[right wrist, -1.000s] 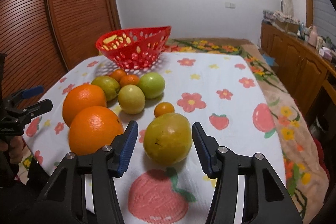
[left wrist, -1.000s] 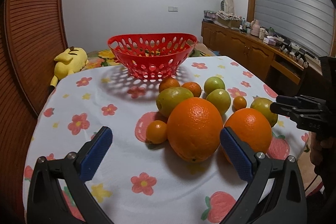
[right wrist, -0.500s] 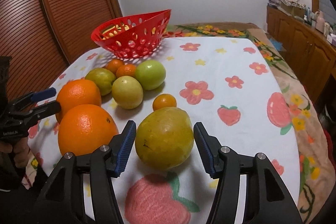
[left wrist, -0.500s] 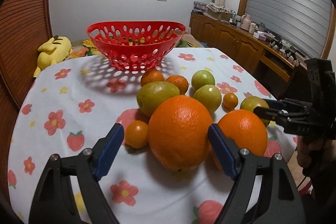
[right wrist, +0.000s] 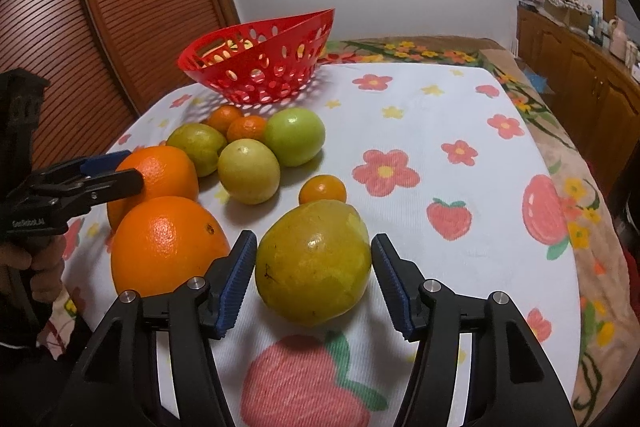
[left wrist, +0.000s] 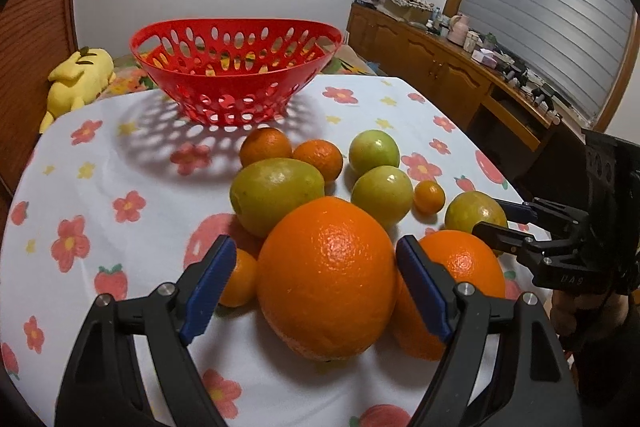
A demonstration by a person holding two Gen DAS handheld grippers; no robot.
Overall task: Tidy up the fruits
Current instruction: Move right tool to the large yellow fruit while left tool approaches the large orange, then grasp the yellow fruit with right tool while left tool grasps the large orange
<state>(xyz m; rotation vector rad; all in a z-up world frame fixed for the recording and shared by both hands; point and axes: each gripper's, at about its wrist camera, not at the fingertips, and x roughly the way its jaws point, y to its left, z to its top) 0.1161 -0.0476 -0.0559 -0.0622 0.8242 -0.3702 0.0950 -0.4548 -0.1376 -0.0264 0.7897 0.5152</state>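
Both claws are chunky black plastic with ribbed blue pads [left wrist: 208,285] and silver screws [right wrist: 194,283]. The left claw [right wrist: 116,171] has tiny white lettering, bare fingers gripping its handle.

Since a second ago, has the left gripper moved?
Yes. The left gripper has closed in around the big orange, nearer the red basket.

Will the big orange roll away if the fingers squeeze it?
Maybe. The big orange is round and glossy, so it could slip from the left gripper. The second orange sits close on one side and may stop it rolling.
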